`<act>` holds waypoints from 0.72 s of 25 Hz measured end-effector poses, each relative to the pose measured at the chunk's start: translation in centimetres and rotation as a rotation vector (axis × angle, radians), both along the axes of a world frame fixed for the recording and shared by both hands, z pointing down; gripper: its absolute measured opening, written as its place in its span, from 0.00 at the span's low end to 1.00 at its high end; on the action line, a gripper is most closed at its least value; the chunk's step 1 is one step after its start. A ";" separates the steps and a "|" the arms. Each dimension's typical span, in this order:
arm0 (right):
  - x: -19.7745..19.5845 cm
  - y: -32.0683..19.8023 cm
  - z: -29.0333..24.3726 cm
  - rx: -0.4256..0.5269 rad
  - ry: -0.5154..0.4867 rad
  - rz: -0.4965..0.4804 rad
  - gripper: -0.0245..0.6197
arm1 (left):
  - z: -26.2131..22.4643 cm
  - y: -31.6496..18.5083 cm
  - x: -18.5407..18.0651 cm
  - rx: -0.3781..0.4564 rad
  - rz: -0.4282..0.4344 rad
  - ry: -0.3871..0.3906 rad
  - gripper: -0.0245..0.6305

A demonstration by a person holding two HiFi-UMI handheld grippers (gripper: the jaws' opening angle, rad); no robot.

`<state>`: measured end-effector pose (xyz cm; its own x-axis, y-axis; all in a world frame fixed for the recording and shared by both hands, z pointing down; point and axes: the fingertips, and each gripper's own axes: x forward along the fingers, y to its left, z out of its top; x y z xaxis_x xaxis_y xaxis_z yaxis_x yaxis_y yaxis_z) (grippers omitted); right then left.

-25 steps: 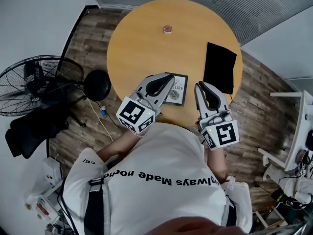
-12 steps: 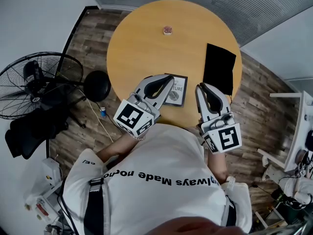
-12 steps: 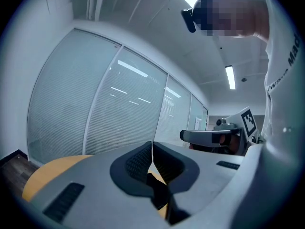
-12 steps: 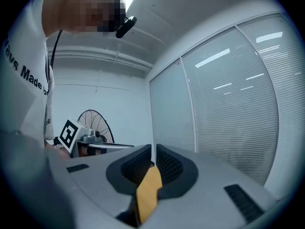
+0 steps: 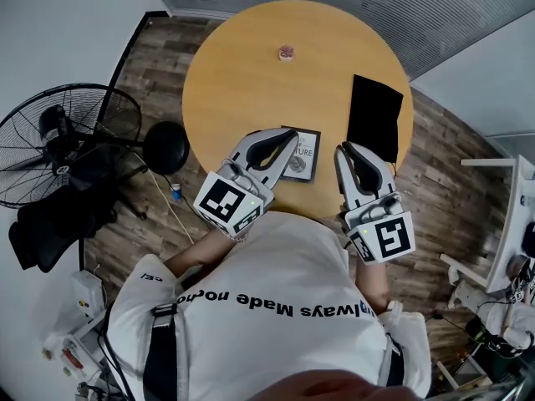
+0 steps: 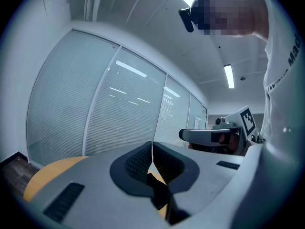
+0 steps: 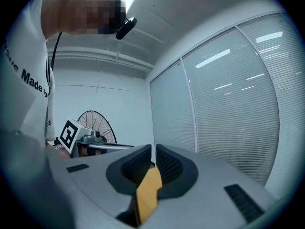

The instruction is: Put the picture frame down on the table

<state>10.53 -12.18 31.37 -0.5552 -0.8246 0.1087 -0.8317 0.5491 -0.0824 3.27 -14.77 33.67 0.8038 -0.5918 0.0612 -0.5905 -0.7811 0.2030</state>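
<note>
Status: seeing picture frame [image 5: 306,153] flat and face up on surface [image 5: 251,73], right at tips of left tool [image 5: 292,139], ahead-left of right tool [image 5: 342,148]. Can't tell whether left tips touch it or hang just above. Reading both tools as fully closed, jaws together, gripping nothing, pointing roughly level over near rim. Already matches wanted end state; no telling whether placed by this task. Fits a finished put-down, or a lying frame due for pickup and re-placing. Not picking a next move; either way, worth minding left tips beside frame edge.
</note>
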 end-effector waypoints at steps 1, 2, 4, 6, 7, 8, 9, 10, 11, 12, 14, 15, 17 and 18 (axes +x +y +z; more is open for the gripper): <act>0.0 0.0 0.0 -0.001 0.000 0.001 0.12 | 0.0 0.0 0.0 -0.001 0.001 0.000 0.08; 0.0 0.0 0.0 -0.001 0.001 0.001 0.12 | 0.0 0.0 0.0 -0.001 0.001 0.001 0.08; 0.1 0.0 0.0 -0.001 0.002 0.002 0.12 | -0.1 0.1 0.0 -0.001 0.002 0.002 0.08; 0.1 0.1 -0.1 -0.002 0.002 0.002 0.12 | -0.1 0.2 0.0 -0.002 0.002 0.003 0.08; 0.1 0.1 -0.1 -0.002 0.002 0.002 0.12 | -0.1 0.2 0.0 -0.002 0.002 0.003 0.08; 0.0 0.1 -0.1 -0.001 0.003 0.001 0.12 | -0.1 0.2 -0.1 -0.002 0.002 0.004 0.08; 0.0 0.1 -0.1 -0.001 0.004 0.001 0.12 | -0.1 0.2 -0.1 -0.002 0.002 0.004 0.08; 0.0 0.1 -0.1 0.000 0.005 0.000 0.12 | -0.1 0.2 -0.1 -0.003 0.002 0.004 0.08; -0.1 0.1 -0.1 0.000 0.005 -0.001 0.12 | -0.1 0.2 -0.1 -0.004 0.002 0.004 0.08; -0.1 0.1 -0.2 0.000 0.005 -0.002 0.12 | -0.1 0.2 -0.1 -0.005 0.002 0.004 0.08; -0.1 0.1 -0.3 0.001 0.006 -0.003 0.12 | -0.1 0.2 -0.1 -0.008 0.002 0.004 0.08; -0.1 0.2 -0.3 0.001 0.006 -0.003 0.12 | -0.2 0.2 -0.1 -0.009 0.002 0.004 0.08; -0.1 0.2 -0.3 0.001 0.007 -0.002 0.12 | -0.1 0.3 -0.1 -0.011 0.003 0.004 0.08; -0.1 0.2 -0.2 0.002 0.008 -0.002 0.12 | 0.0 0.3 -0.1 -0.011 0.004 0.005 0.08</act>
<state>10.39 -12.01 31.13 -0.5561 -0.8236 0.1112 -0.8311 0.5510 -0.0750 3.13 -14.51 33.62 0.8062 -0.5881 0.0641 -0.5867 -0.7809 0.2145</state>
